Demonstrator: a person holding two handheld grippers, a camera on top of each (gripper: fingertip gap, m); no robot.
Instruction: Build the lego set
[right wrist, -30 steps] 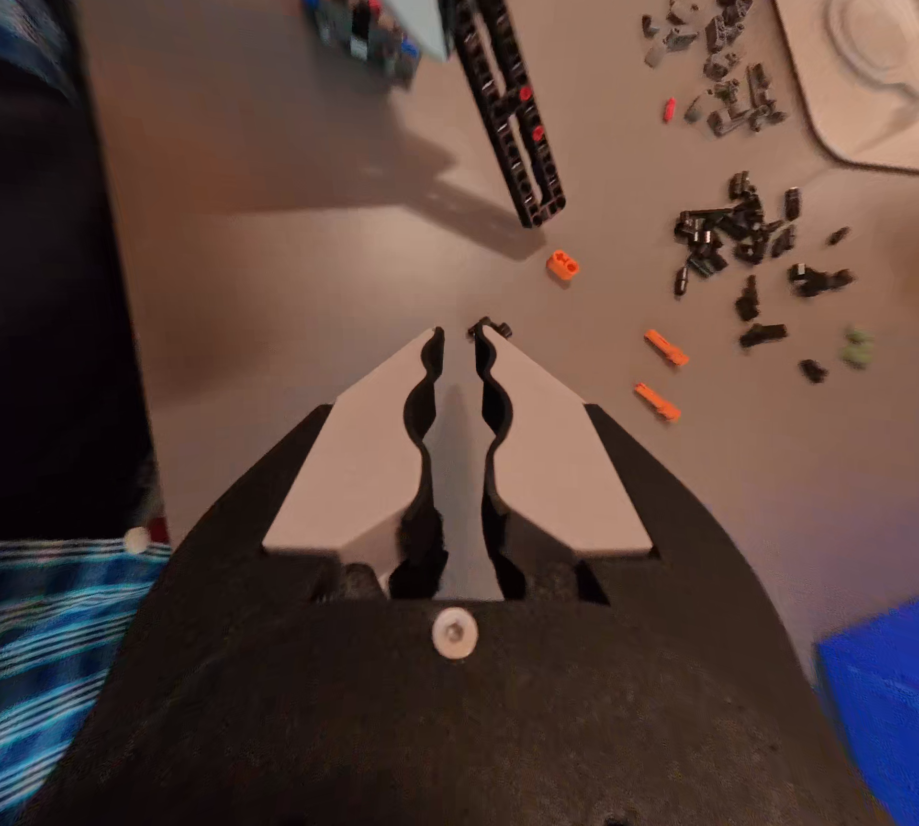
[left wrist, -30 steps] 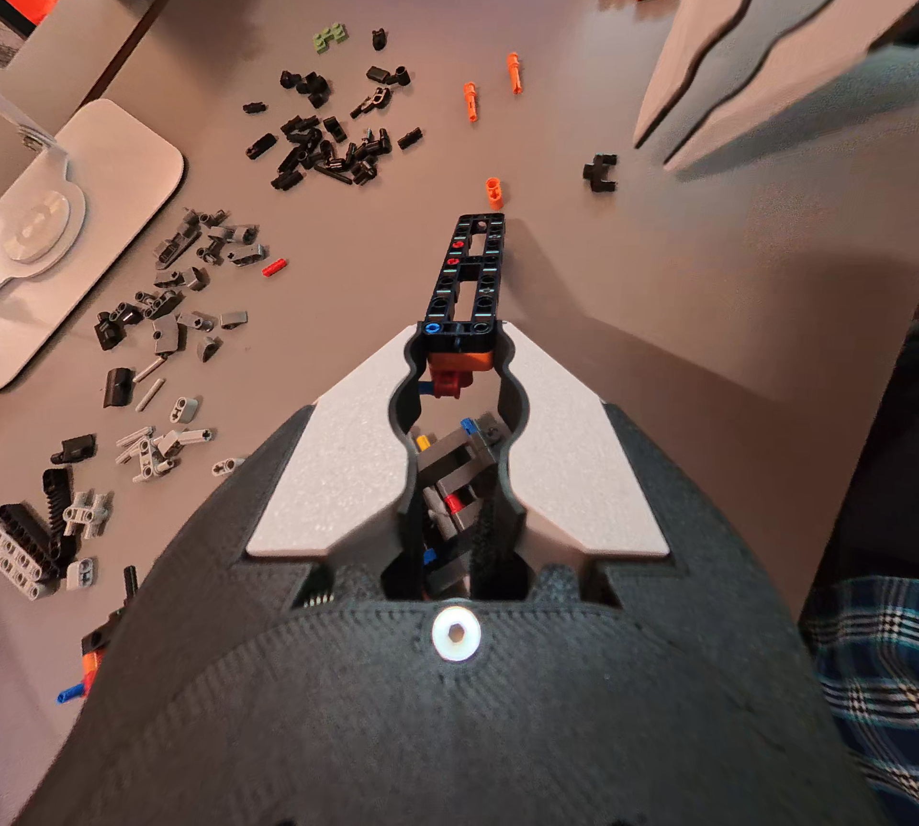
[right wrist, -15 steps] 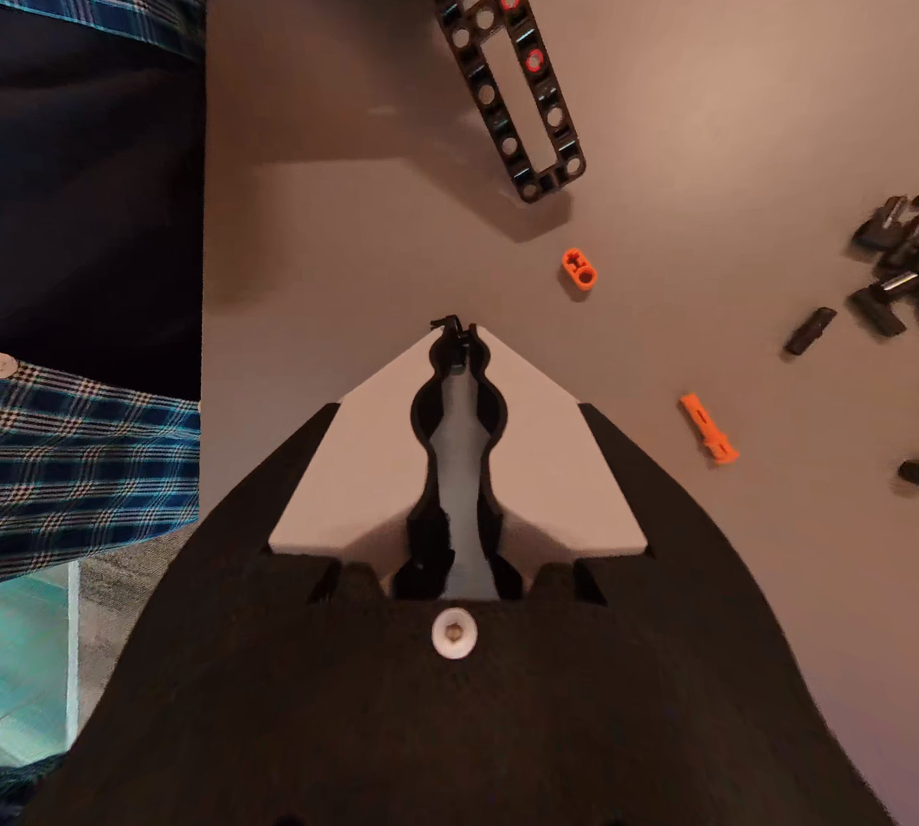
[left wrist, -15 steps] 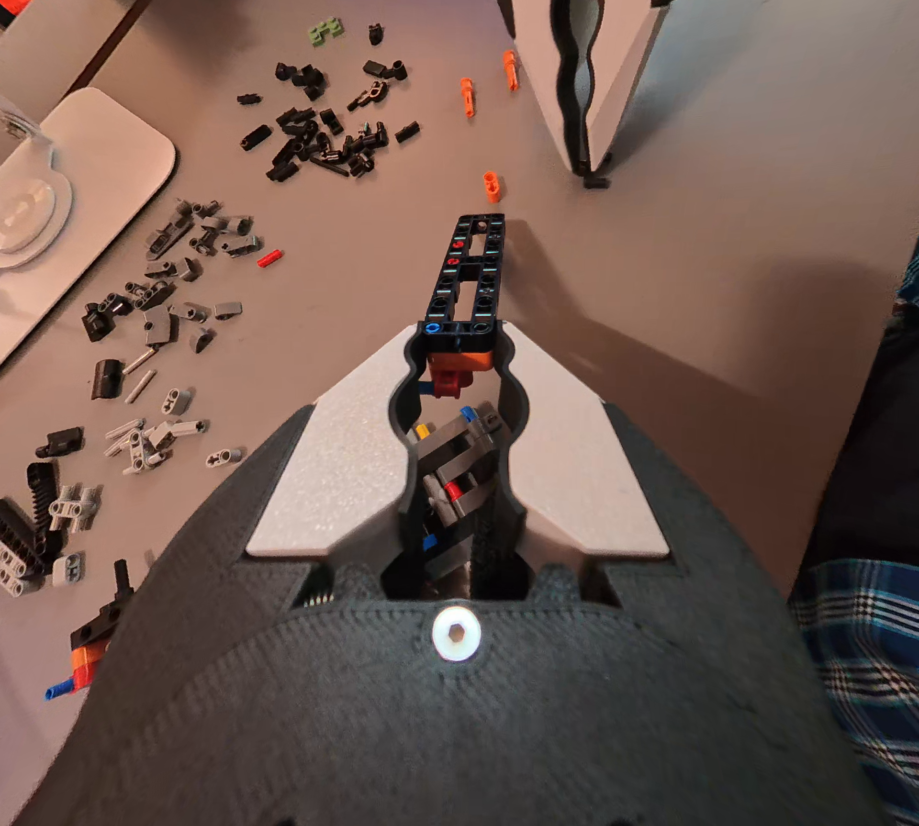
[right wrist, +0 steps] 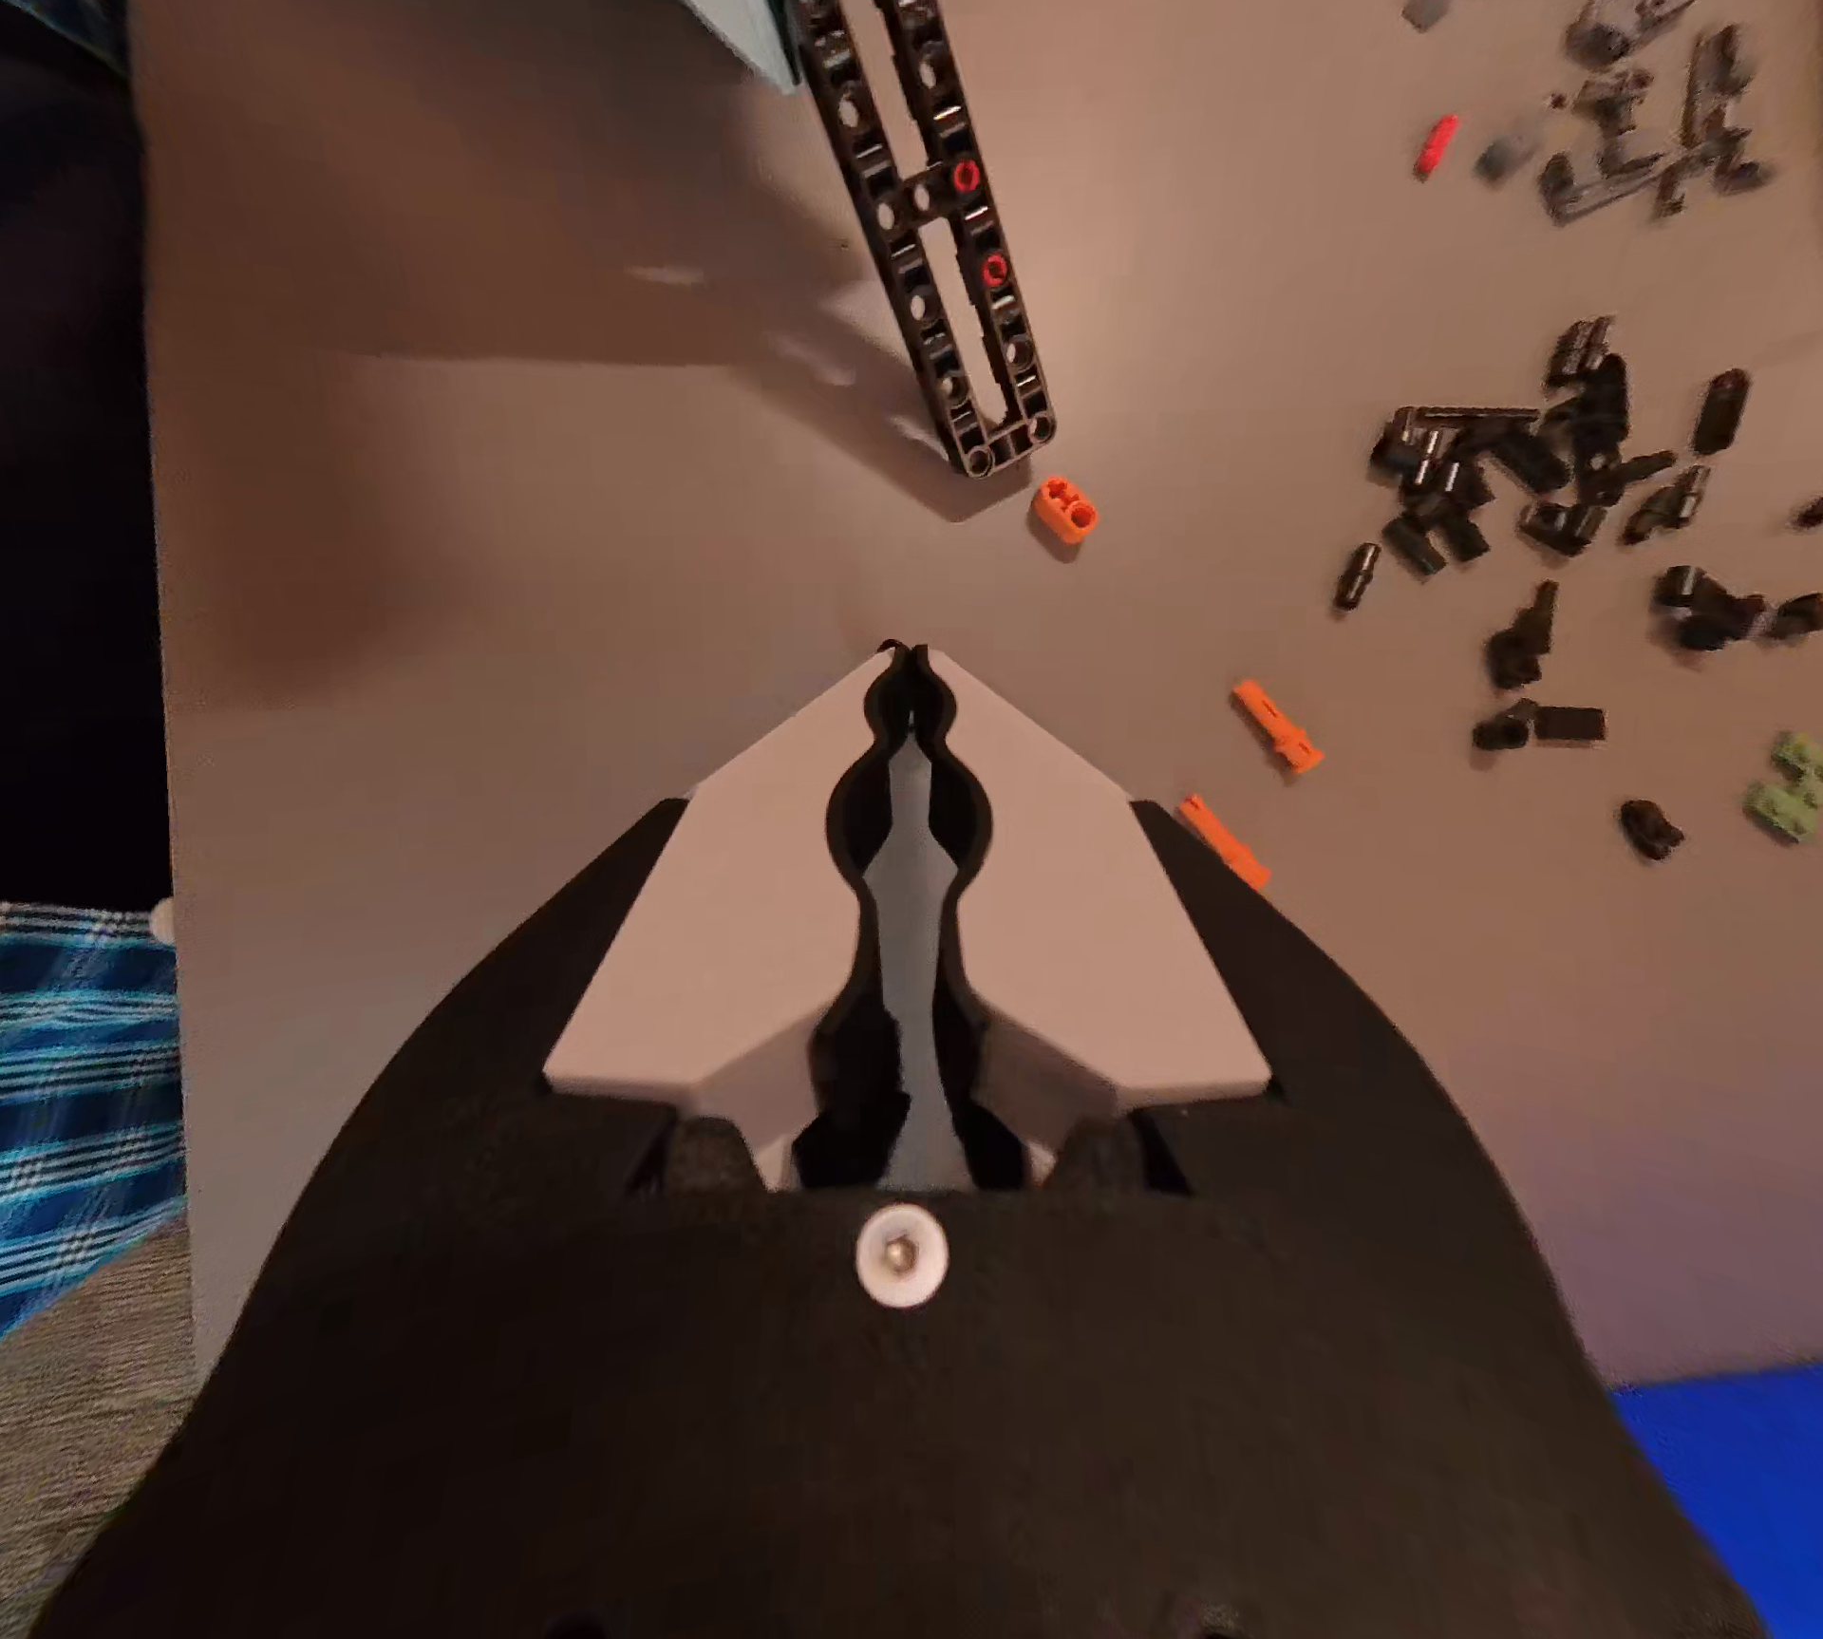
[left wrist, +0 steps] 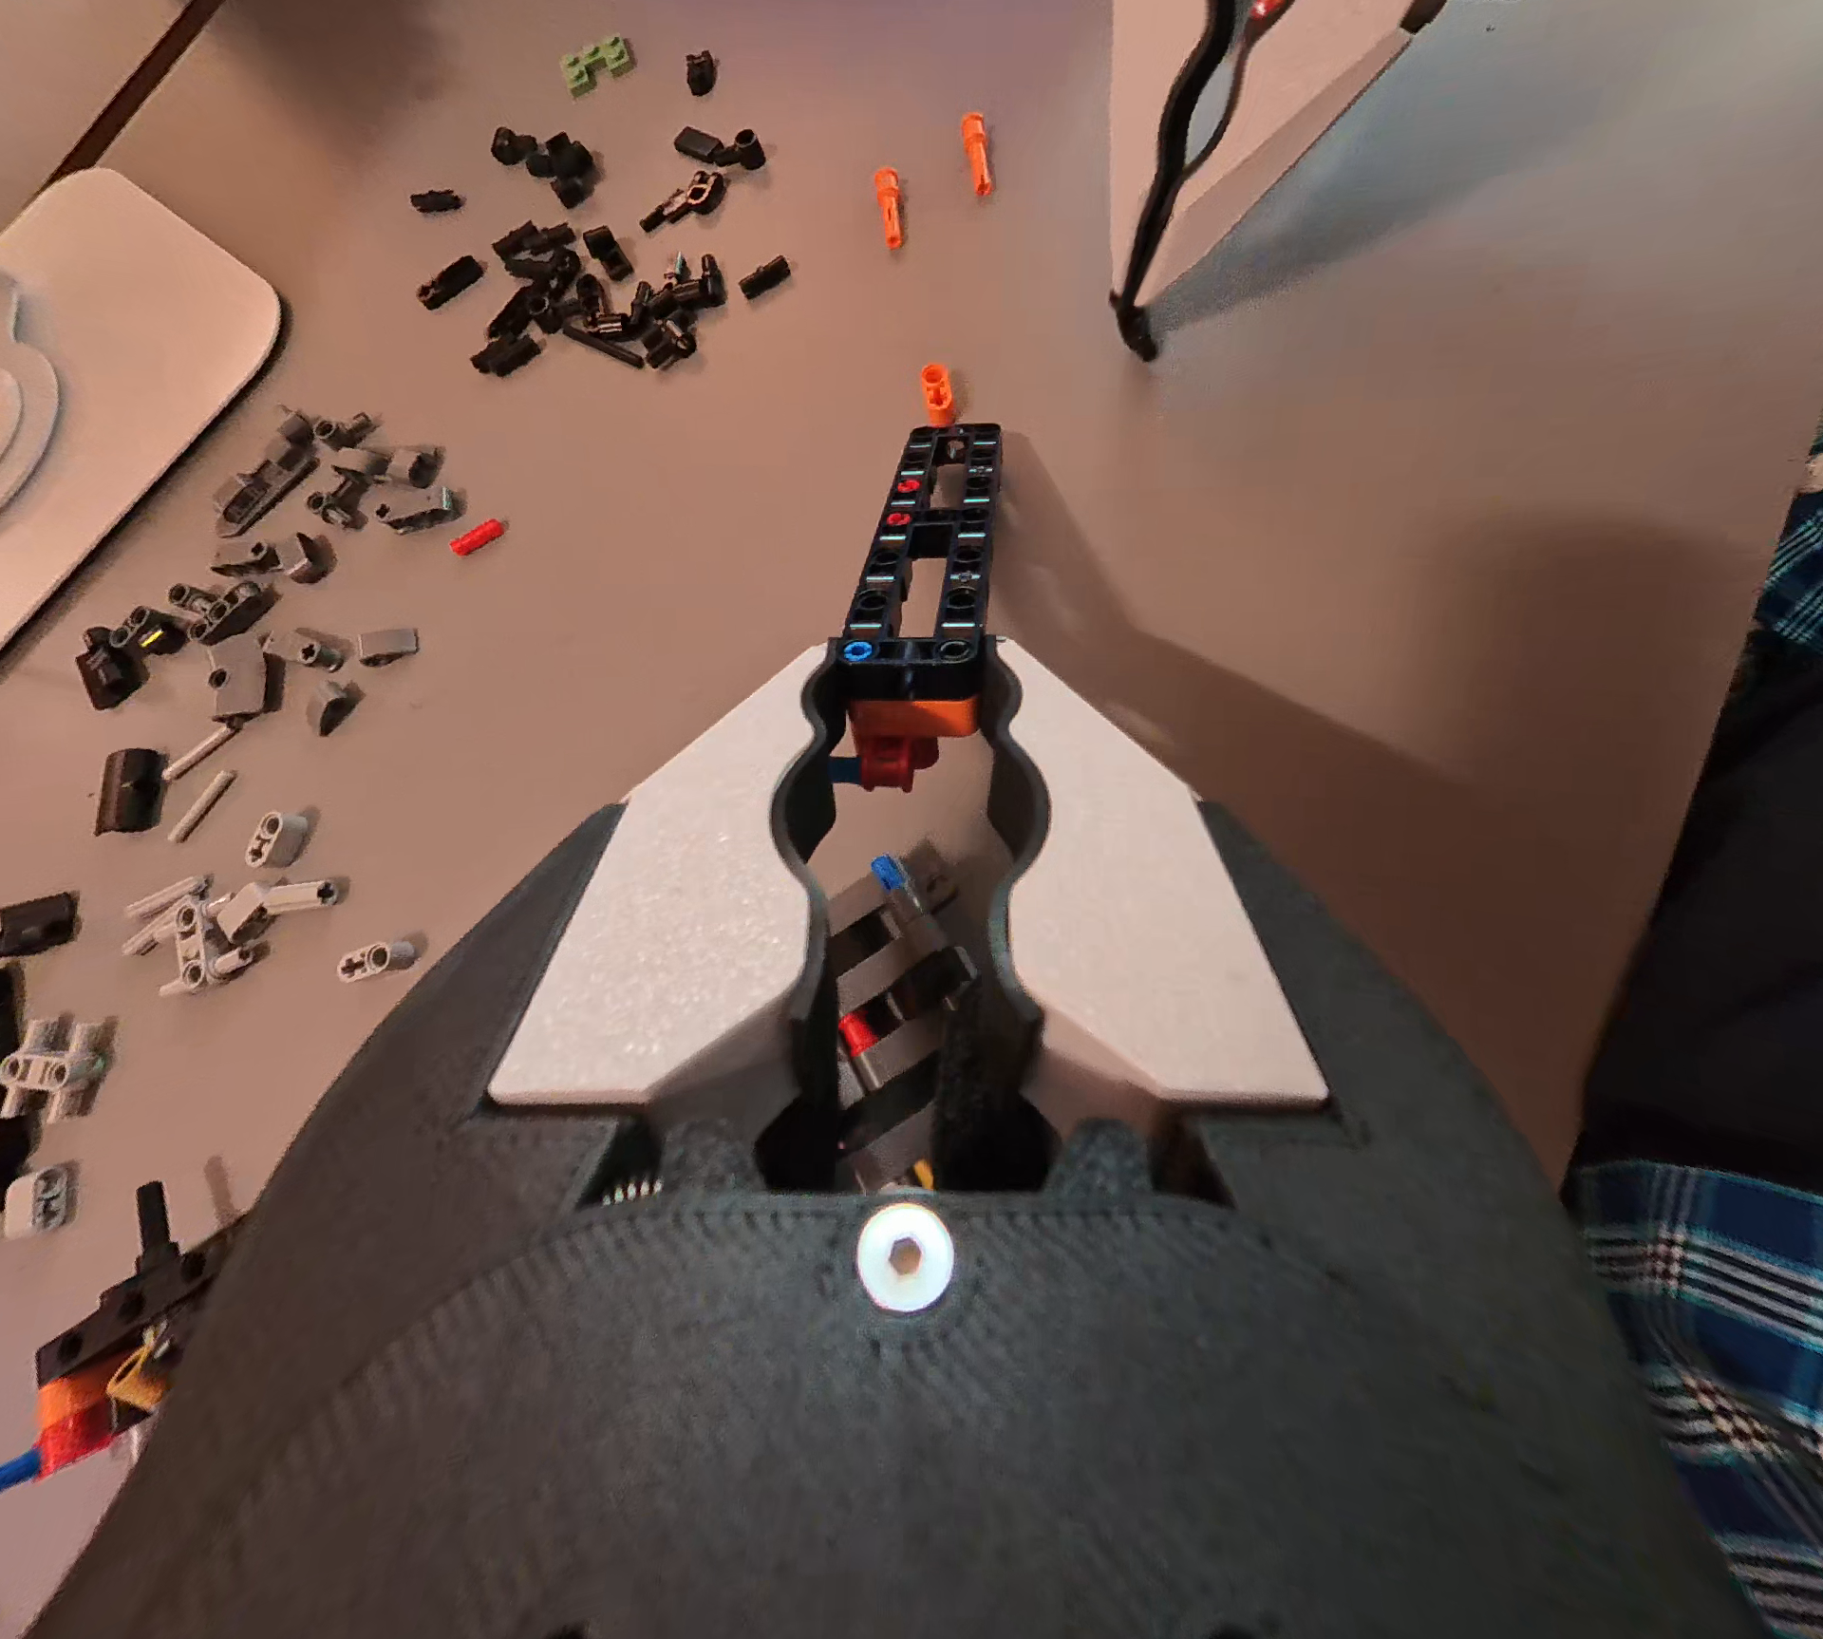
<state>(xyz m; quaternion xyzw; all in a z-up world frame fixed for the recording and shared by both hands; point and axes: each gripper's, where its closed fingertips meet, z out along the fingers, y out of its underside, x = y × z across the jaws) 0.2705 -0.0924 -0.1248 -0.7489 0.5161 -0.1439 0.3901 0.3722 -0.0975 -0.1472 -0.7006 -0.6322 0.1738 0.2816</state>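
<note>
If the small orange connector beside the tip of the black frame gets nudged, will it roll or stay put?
The orange connector lies on its flat side on the table, so it would probably slide rather than roll. It looks tiny and light, likely to skitter easily. Its stubby rounded ends may make pinching it fiddly.

I seem to be at a desk in a home or office, though I cannot tell which. The plain grey-brown counter [left wrist: 1381,506] carries sorted heaps of small building pieces: black ones [left wrist: 592,279] and grey ones [left wrist: 286,566] left of the black frame [left wrist: 922,546]. Farther left of the frame lies a pale monitor-stand base [left wrist: 138,349].
</note>
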